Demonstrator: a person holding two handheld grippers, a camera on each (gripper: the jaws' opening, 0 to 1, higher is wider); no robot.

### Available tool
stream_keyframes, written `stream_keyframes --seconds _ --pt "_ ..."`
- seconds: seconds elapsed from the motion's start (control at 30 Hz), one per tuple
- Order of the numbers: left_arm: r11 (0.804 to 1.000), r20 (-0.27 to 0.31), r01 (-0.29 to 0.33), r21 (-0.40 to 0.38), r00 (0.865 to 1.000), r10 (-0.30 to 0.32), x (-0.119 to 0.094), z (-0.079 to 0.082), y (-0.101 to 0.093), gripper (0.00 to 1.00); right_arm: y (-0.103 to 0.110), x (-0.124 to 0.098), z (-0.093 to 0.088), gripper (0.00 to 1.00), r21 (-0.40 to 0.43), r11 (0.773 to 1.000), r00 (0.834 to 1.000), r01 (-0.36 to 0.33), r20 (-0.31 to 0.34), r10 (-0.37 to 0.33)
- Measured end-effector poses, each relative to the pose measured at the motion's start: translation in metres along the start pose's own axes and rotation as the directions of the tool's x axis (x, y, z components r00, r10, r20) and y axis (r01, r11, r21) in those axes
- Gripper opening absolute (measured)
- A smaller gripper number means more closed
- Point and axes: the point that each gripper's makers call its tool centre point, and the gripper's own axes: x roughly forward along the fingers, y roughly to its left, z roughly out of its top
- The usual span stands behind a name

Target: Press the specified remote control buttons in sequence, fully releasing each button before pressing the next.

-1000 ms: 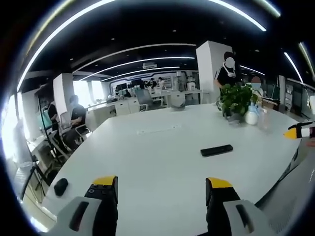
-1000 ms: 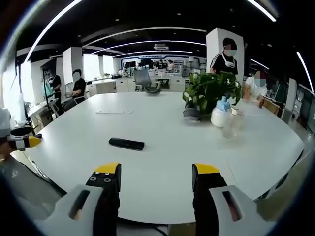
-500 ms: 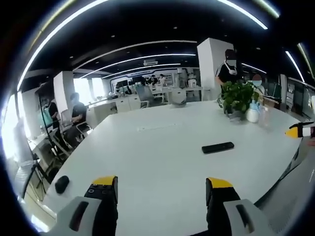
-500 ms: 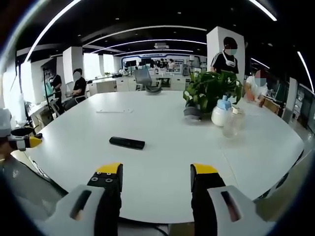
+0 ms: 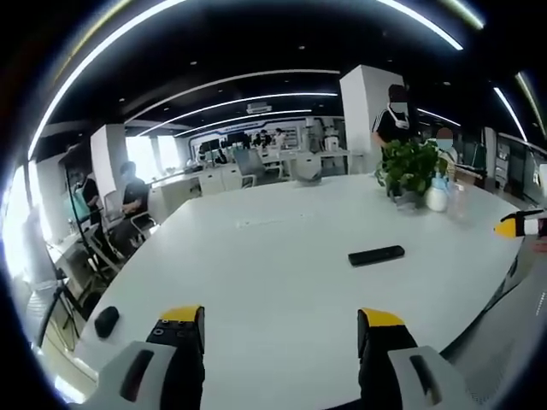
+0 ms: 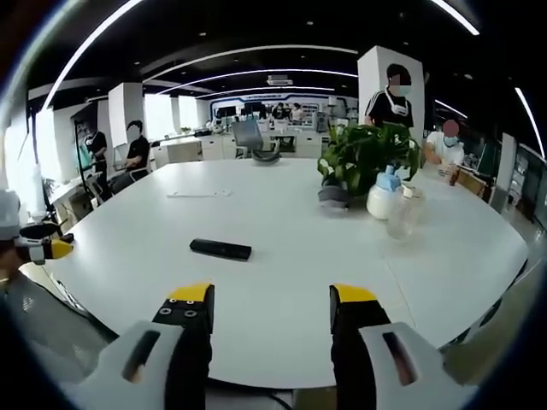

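**Grippers parted and empty; remote lying untouched mid-table**

Left gripper [image 5: 280,318]: jaws spread wide, nothing between them, held over the near edge of the white table [image 5: 256,265]. Its yellow tip also enters the right gripper view at the left margin.

Right gripper [image 6: 268,295]: jaws likewise spread, empty, low over the table's near edge. Its yellow tip enters the left gripper view at the far right.

Remote control [image 6: 220,248]: slim black bar, lying flat on the tabletop, well apart from both grippers, roughly between them; in the left gripper view it lies right of centre [image 5: 376,255].

Handling, judged: rigid, light, likely to skate on the smooth top if pushed sideways. Best pressed straight down with one jaw tip; the other gripper could steady a long edge.

Other items: potted plant [image 6: 363,158], white bottle [image 6: 382,199] and clear cup [image 6: 402,215] grouped beyond the remote; small dark object [image 5: 106,322] near the table's left edge.

Not legible: the remote's buttons, its facing and which end is forward. No device for the remote to act on can be identified. The dark object's nature is unclear.
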Motion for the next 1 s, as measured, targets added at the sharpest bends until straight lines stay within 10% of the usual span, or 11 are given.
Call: stream_keyframes --seconds 0.67,1.0 --pt "0.99 -0.025 0.139 -0.018 0.99 -0.14 0.002 0.007 -0.02 0.71 -0.001 0.0 -0.001 0.53 0.006 1.0 1.0 -0.001 -0.004 0.001" --pt "0.98 0.015 0.19 0.055 0.981 -0.191 0.011 0.045 -0.027 0.68 -0.001 0.0 -0.003 0.53 0.001 1.0 1.0 0.003 -0.013 -0.003"
